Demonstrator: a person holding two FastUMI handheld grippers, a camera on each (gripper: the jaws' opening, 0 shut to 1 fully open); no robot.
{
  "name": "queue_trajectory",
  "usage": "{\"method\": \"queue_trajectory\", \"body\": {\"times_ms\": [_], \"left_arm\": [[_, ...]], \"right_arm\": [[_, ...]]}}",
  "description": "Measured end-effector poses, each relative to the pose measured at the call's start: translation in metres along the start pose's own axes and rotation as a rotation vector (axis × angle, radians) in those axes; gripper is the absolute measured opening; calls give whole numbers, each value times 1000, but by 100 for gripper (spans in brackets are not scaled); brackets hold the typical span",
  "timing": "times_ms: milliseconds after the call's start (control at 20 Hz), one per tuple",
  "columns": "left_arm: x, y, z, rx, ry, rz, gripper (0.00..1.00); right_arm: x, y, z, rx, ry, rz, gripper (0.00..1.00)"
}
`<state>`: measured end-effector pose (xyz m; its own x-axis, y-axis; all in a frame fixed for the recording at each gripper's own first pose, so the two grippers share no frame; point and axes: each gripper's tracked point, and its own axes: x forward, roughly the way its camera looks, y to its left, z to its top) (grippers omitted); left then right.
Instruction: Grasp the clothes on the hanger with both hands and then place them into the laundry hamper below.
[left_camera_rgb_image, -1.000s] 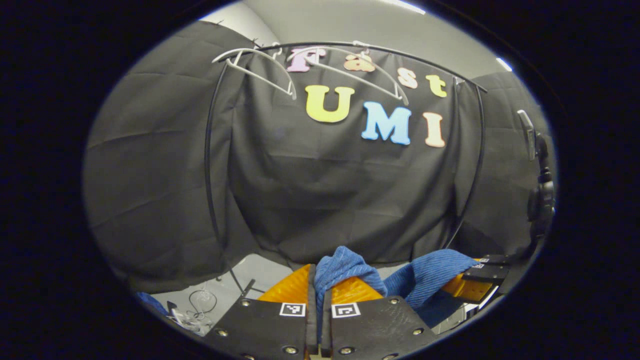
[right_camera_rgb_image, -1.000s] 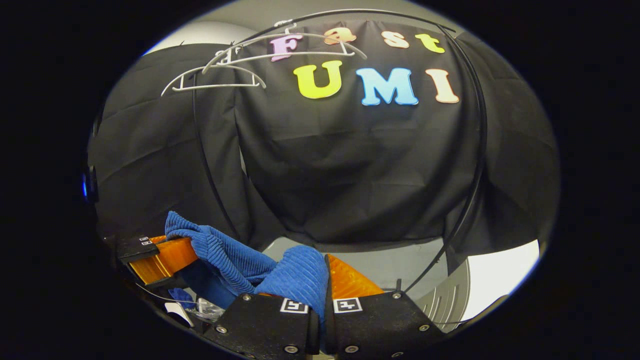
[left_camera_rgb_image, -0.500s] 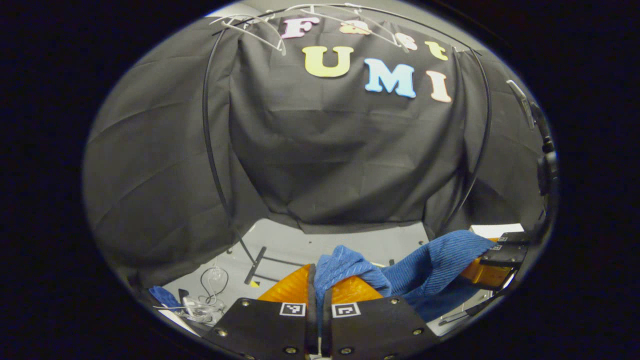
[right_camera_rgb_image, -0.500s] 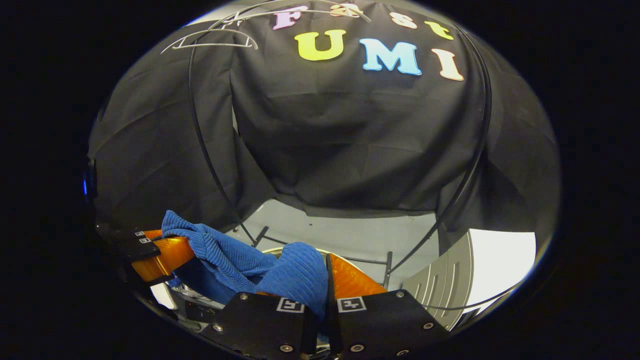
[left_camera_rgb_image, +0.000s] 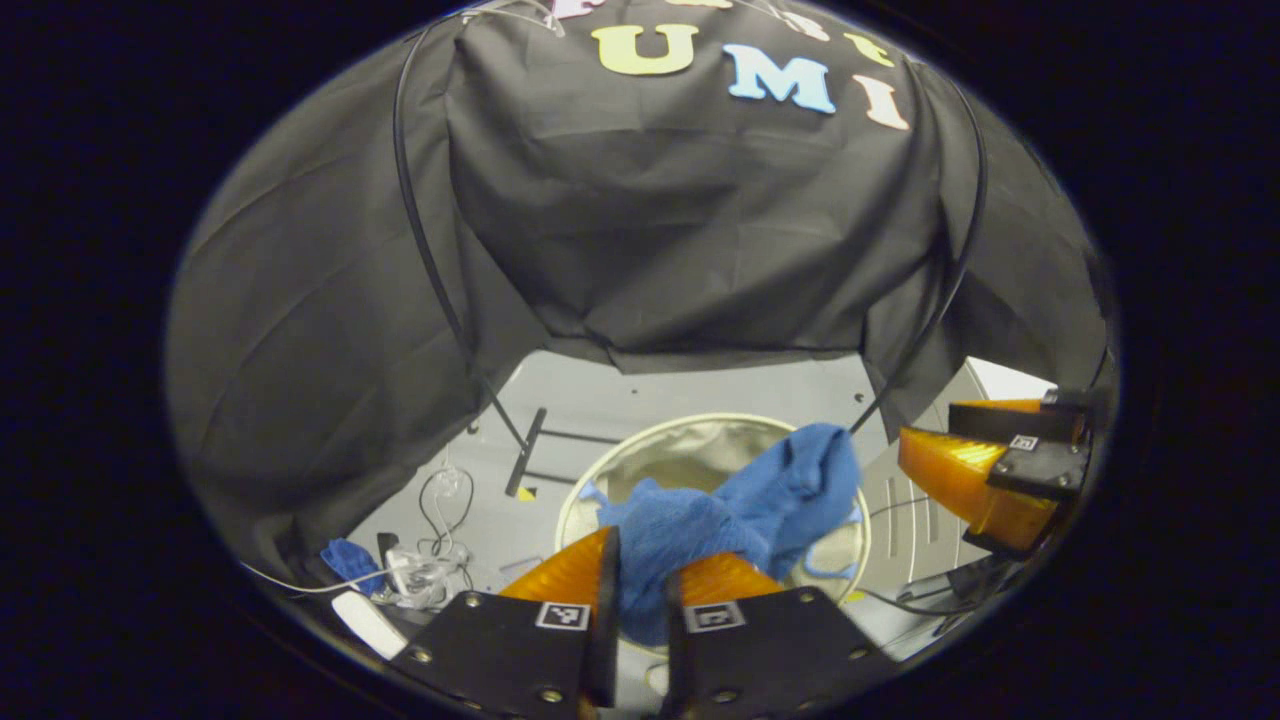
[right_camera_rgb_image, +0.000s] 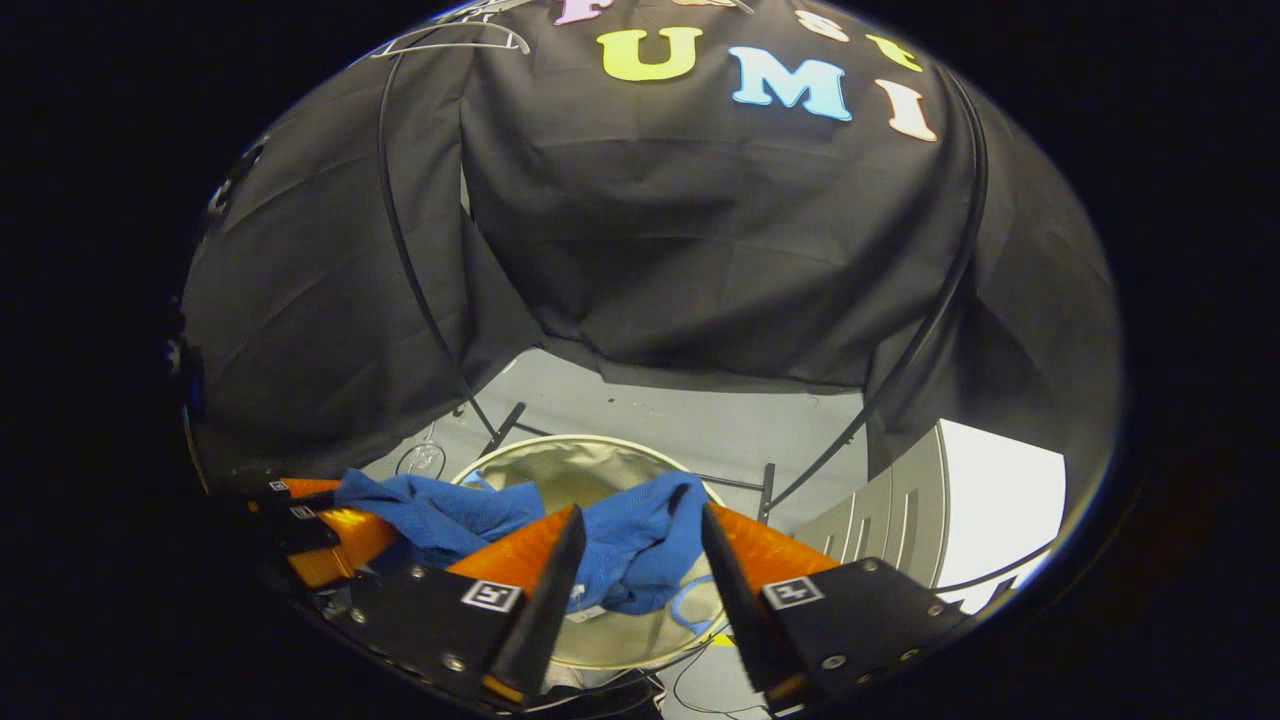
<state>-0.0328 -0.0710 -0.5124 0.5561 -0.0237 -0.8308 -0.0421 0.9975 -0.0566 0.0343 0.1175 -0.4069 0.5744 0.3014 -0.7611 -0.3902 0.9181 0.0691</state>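
Left gripper view: left gripper (left_camera_rgb_image: 637, 590) fingers slightly parted, blue garment (left_camera_rgb_image: 735, 510) bunched between them; can't tell if both still press it. Garment hangs over the round hamper (left_camera_rgb_image: 612, 462) on the floor. Right gripper (left_camera_rgb_image: 985, 470) at right, jaws apart, clear of the cloth.

Right gripper view: right gripper (right_camera_rgb_image: 633, 560) spread wide, gripping nothing. Garment (right_camera_rgb_image: 640, 545) drapes over the hamper (right_camera_rgb_image: 560, 465) mouth, running left to the left gripper (right_camera_rgb_image: 330, 525).
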Motion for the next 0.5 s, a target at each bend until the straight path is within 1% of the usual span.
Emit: {"method": "queue_trajectory", "body": {"times_ms": [50, 100, 150, 200, 350, 500], "left_arm": [[-3, 0, -1, -2, -8, -1, 43], [-5, 0, 3, 2, -34, 3, 61], [-14, 1, 11, 9, -56, 2, 78], [-18, 0, 18, 18, -74, -1, 96], [-37, 8, 40, 30, -134, 11, 96], [-76, 8, 86, 30, -244, -5, 96]], "right_arm": [[-1, 1, -3, -6, 2, -2, 81], [-4, 4, -7, -9, 7, -1, 92], [-4, 5, -9, -10, 11, -2, 95], [-6, 5, -11, -9, 12, -6, 95], [-16, 6, -4, 0, -2, -14, 95], [-48, 5, 16, 5, -68, -32, 95]]}}
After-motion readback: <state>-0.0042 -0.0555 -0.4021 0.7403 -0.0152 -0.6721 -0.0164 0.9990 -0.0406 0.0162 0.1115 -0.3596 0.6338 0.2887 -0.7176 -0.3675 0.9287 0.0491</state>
